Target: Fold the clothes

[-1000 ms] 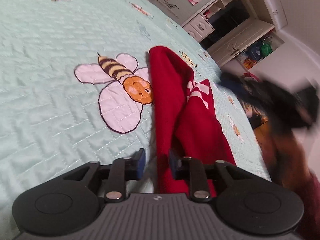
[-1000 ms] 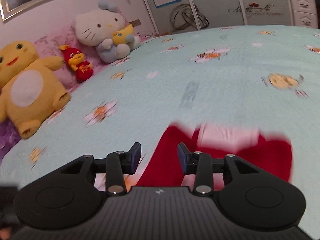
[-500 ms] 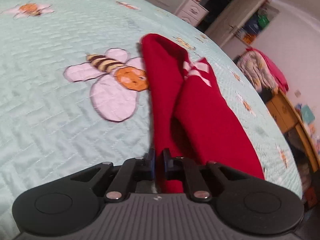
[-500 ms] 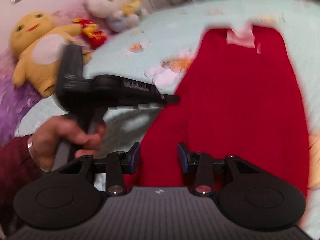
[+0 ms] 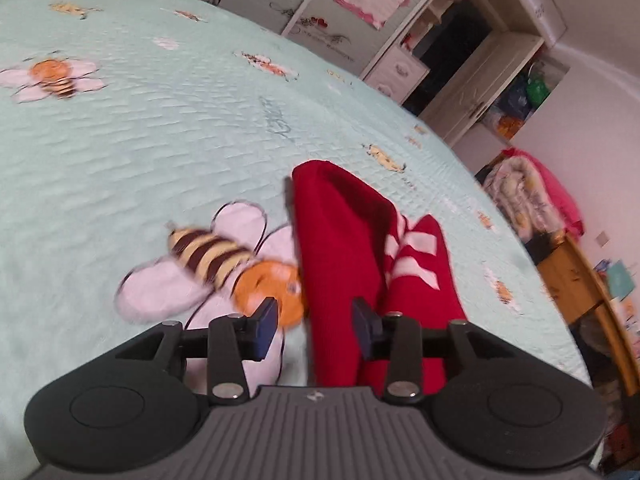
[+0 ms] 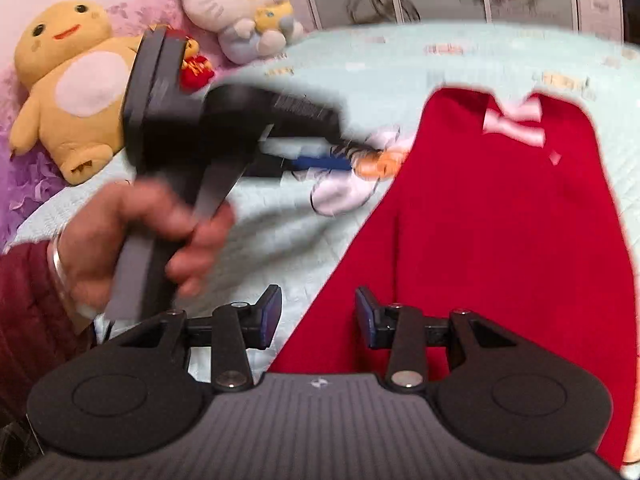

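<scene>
On the bee-print quilt (image 5: 168,152): red garment (image 5: 340,248), lying doubled lengthwise, white stripes (image 5: 416,258) uppermost, just right of the large bee motif (image 5: 224,264). Left gripper (image 5: 314,324): jaws apart, straddling the garment's near edge, likely to take or free it. Right gripper (image 6: 316,314): jaws apart, empty, above the garment.

Your left gripper (image 5: 314,326) hangs with jaws spread wide. Your right gripper (image 6: 316,316) is equally parted, empty. Your left hand (image 6: 132,240) grips its handle.
</scene>
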